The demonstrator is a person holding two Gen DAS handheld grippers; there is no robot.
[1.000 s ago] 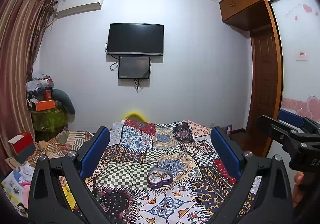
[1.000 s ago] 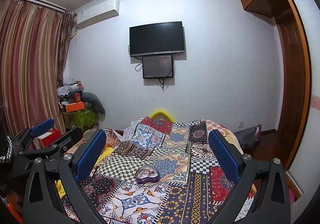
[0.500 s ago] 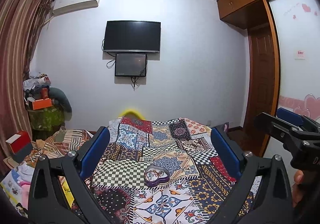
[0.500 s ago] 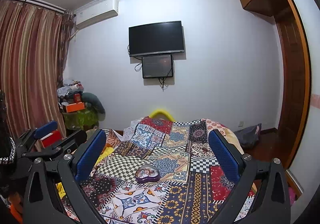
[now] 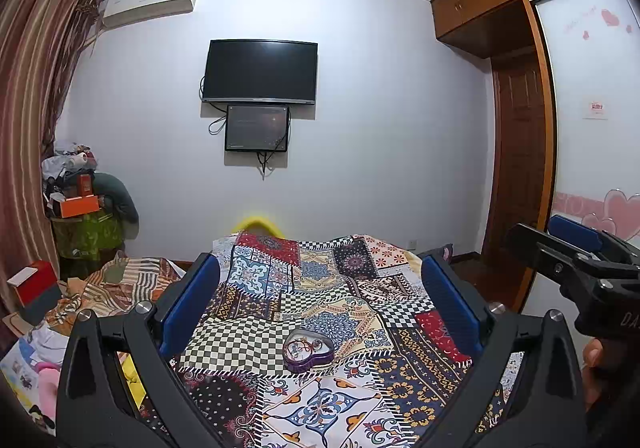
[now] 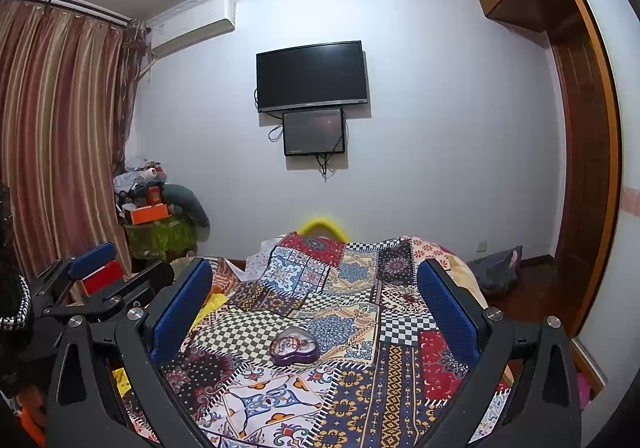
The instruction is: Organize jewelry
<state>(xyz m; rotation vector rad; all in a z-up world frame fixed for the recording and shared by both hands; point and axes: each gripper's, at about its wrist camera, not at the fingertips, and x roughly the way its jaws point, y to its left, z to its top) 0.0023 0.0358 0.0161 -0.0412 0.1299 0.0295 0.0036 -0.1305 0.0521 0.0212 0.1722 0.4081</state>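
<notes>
Here, on a bed spread with a patchwork quilt [image 5: 320,288], a purple heart-shaped box [image 5: 308,350] with small bright pieces of jewelry showing inside it lies toward the near end of the quilt, between the outstretched fingers of both tools. The left gripper [image 5: 320,312] has its blue-padded jaws set wide apart and holds nothing; the right gripper [image 6: 316,308] is likewise spread open and empty, and neither touches the box. Over the last second both cameras have tipped slightly upward and shifted, so the box sits a little lower in each view, though it has not moved on the quilt. That suggests the person is only squaring up to the work: no piece has yet been picked up, and the sorting looks still to begin. On the far wall hangs a dark television [image 5: 260,72] above a smaller screen [image 5: 257,128]; striped curtains [image 6: 60,128] fall at the left, and a wooden wardrobe [image 5: 520,88] stands at the right. Whether the box carries a clear lid cannot be told from here.
</notes>
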